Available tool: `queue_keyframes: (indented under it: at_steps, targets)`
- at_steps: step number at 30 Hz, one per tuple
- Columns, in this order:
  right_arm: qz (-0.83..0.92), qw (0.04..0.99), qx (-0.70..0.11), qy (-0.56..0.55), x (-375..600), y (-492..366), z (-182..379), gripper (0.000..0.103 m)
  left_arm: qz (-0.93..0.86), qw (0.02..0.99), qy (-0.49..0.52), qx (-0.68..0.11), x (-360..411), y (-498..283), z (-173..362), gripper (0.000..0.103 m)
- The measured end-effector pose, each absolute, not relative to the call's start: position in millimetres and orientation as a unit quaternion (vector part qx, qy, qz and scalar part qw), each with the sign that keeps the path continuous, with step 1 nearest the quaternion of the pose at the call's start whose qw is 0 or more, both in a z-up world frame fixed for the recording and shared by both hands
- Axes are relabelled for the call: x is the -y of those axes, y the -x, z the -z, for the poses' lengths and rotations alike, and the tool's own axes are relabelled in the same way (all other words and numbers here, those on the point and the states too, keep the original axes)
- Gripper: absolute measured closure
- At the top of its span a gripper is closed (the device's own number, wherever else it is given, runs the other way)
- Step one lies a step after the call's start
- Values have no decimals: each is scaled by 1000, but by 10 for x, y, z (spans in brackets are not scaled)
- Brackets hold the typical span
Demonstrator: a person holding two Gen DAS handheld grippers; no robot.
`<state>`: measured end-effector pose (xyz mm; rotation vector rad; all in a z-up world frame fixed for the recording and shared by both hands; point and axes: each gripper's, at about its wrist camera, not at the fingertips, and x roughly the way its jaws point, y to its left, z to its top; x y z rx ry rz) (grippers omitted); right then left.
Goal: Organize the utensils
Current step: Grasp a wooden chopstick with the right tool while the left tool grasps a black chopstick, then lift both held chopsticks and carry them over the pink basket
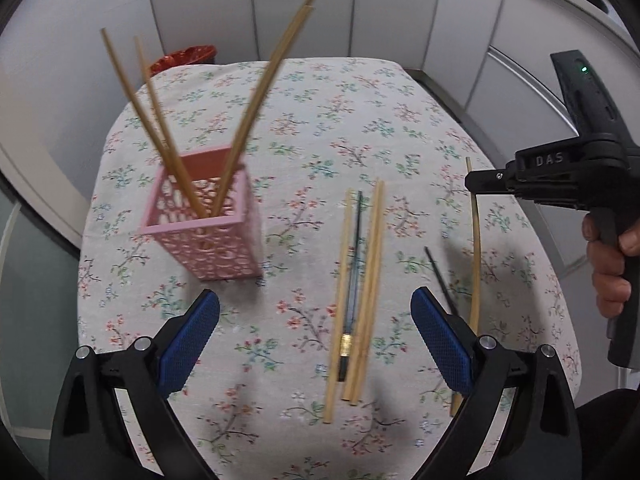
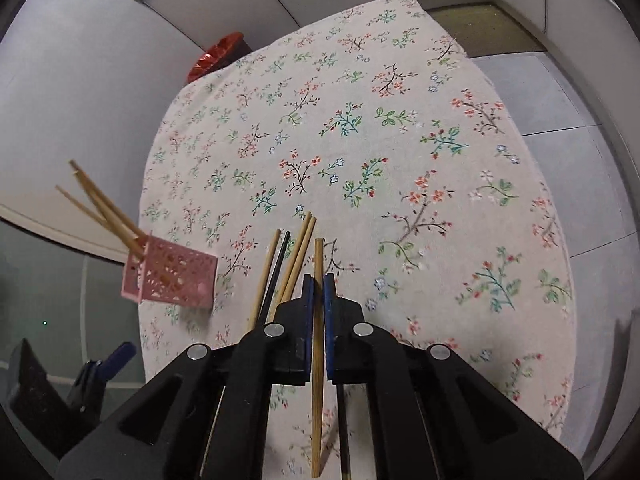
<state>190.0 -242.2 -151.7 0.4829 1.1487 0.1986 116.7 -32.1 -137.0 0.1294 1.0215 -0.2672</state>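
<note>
Item 1, pink holder [image 1: 208, 224]: stands on the counter [image 1: 304, 128], left of centre under its floral cloth. It already holds four bamboo chopsticks [image 1: 256, 108], leaning outward in two pairs. Count these as sorted.

Item 2, loose bundle [image 1: 358, 292]: three bamboo sticks and one dark chopstick with a gold band, lying side by side on the cloth to the right of the holder. Not yet sorted.

Item 3, second dark chopstick [image 1: 440, 280]: lies flat further right, partly hidden behind your left tool's right finger. Not yet sorted.

Item 4, single bamboo chopstick [image 2: 317, 360]: your right tongs [image 2: 317, 292] are clamped on it, blue pads pressed to either side. In the left wrist view it hangs nearly upright, its lower end near the cloth, well apart from the holder.

Item 5, left tongs [image 1: 316, 328]: spread wide and empty, above the counter's near edge. The loose bundle lies between the two pads, a little toward the right one; the holder sits just beyond the left pad.

Progress, by judgement: roughly half done, with four stored, one in transit and five flat.
</note>
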Motion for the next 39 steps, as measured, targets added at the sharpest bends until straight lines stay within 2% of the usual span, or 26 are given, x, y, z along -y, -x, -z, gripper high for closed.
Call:
queue_keyframes:
  at_steps: [5, 12, 15, 25, 34, 35, 36, 39]
  targets:
    - [-92, 808, -538, -221, 2585, -1717, 1467, 99, 145, 851, -66, -500, 560, -1164, 1456, 21]
    - [-80, 807, -539, -225, 2884, -1556, 1499, 99, 167, 816, -31, -552, 827, -1267, 1732, 49]
    - [-76, 805, -541, -230, 2991, -1527, 1525, 99, 172, 801, -16, -573, 955, -1319, 1876, 57]
    - [-71, 797, -552, -234, 3114, -1506, 1631, 99, 147, 773, 2, -618, 1148, -1447, 2208, 71]
    - [-76, 797, -554, -230, 3079, -1511, 1633, 99, 160, 771, 19, -616, 1199, -1521, 2202, 79]
    - [-75, 798, -553, -228, 3068, -1508, 1631, 99, 160, 770, 19, -618, 1223, -1525, 2213, 83]
    - [-75, 798, -553, -227, 3066, -1505, 1629, 99, 156, 772, 15, -616, 1242, -1529, 2216, 93]
    - [-78, 800, -550, -227, 3040, -1487, 1595, 99, 152, 774, 18, -615, 1253, -1578, 2227, 97]
